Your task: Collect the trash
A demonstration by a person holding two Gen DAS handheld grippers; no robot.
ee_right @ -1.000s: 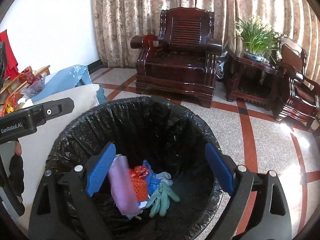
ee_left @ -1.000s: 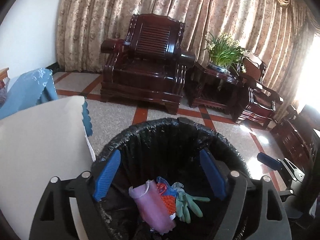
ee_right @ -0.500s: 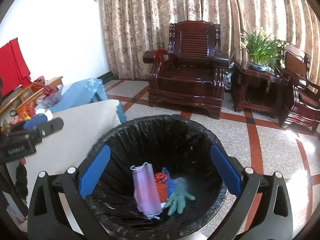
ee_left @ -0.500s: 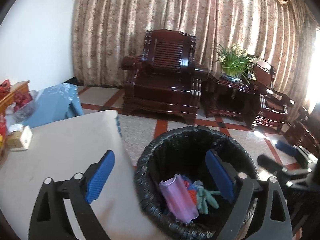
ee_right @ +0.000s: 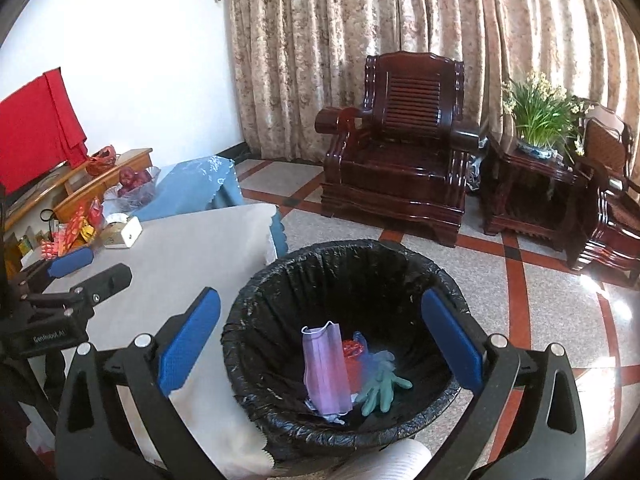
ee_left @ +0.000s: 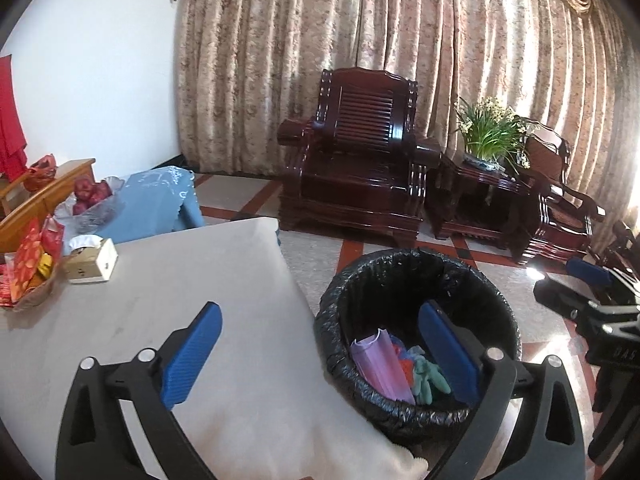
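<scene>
- The left tool (ee_left: 318, 350) hangs with its blue pads spread wide and nothing between them; one pad sits over the bench (ee_left: 168, 312), the other over the trash bin (ee_left: 404, 412).
- The right tool (ee_right: 320, 338) is likewise spread wide and empty, straddling the trash bin (ee_right: 276, 364) from above.
- The trash bin, lined with a black bag, stands on the floor just beside the bench's near right corner.
- Inside the bin lie a purple face mask (ee_right: 326, 366), a red mesh piece (ee_right: 352, 354) beside it, and a green glove (ee_right: 380, 386) on the mask's right; the same three show in the left view as the mask (ee_left: 380, 368) and glove (ee_left: 428, 376), with the red piece partly hidden.
- On the bench's far left side, well apart from the bin, sit a cream tissue box (ee_left: 90, 260) and a basket of red packets (ee_left: 32, 268).
- Beyond the bench, a blue cloth (ee_left: 160, 200) covers a lower table carrying a glass bowl of red apples (ee_left: 92, 200).
- Past the bin, across the tiled floor (ee_right: 540, 304), stands a dark wooden armchair (ee_right: 404, 148); to its right a potted plant (ee_right: 540, 120) rests on a side table.
- Patterned curtains (ee_left: 400, 32) hang behind the armchair.
</scene>
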